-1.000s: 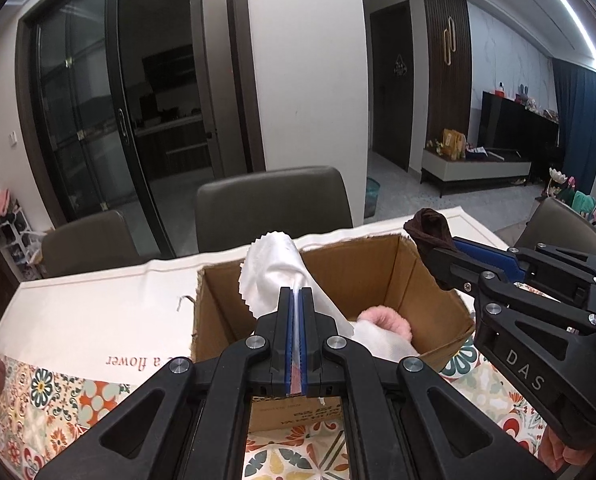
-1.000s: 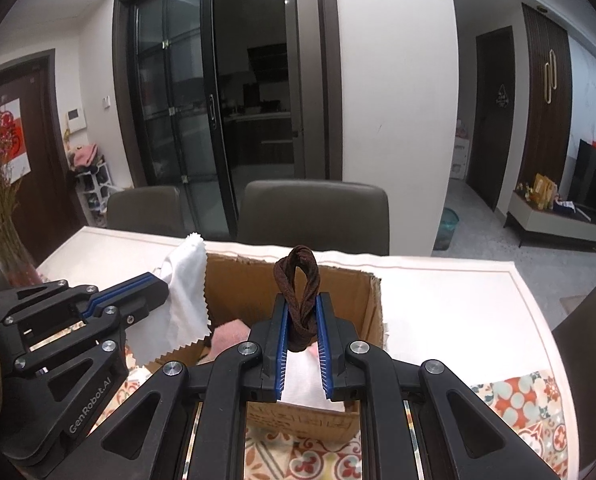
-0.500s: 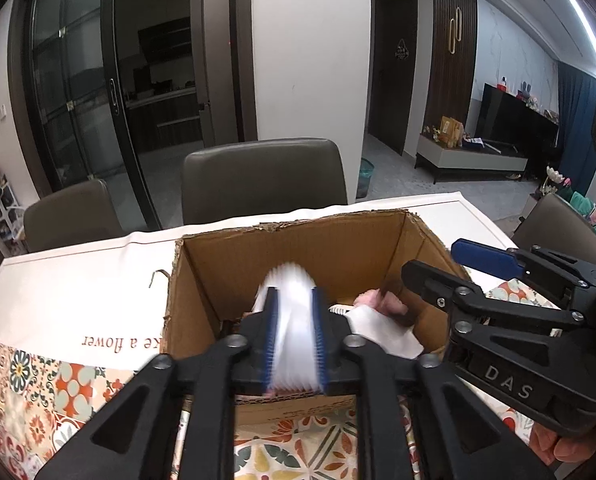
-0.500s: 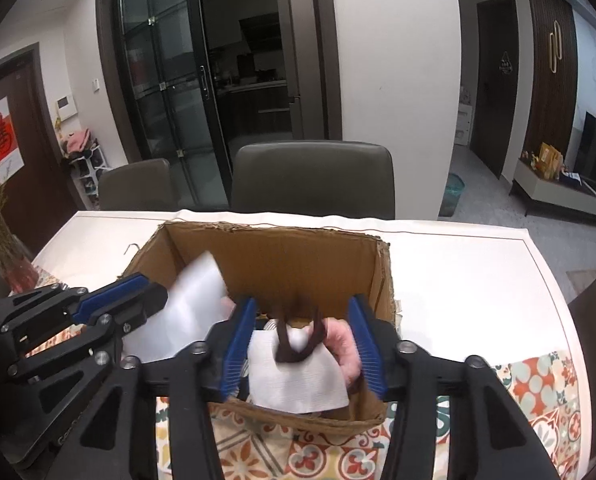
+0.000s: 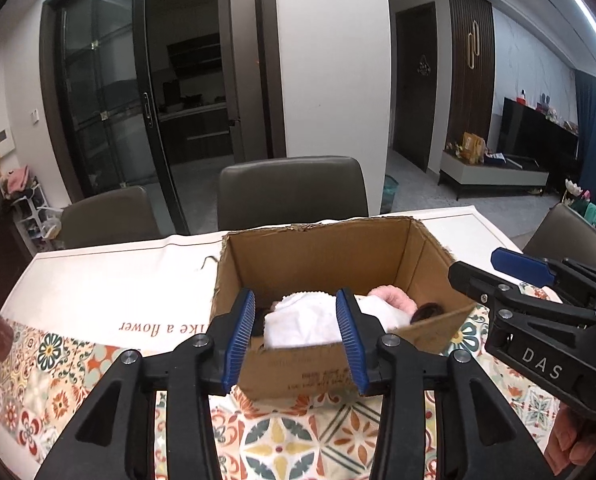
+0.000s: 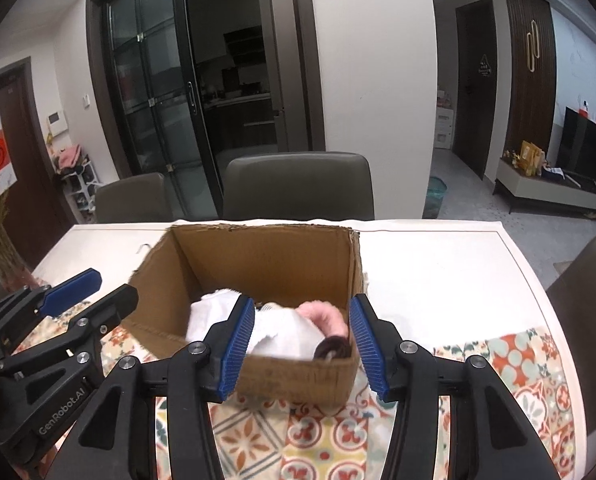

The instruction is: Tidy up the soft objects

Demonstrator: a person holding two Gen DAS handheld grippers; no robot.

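Cardboard box (image 5: 330,256) holds white cloth (image 5: 306,320), pink fluffy item (image 6: 326,314) & brown hair tie (image 6: 334,348); left gripper (image 5: 295,338) just opened, right gripper (image 6: 302,346) spread, both w/ nothing pinched.

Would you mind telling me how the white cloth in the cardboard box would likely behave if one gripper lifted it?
The white cloth lies crumpled in soft folds, so it would probably droop and hang limp. It looks thin, so likely light. Its pinked edge could snag on the cardboard box rim.

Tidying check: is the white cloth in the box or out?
In: the white cloth lies crumpled inside the cardboard box, below its rim.
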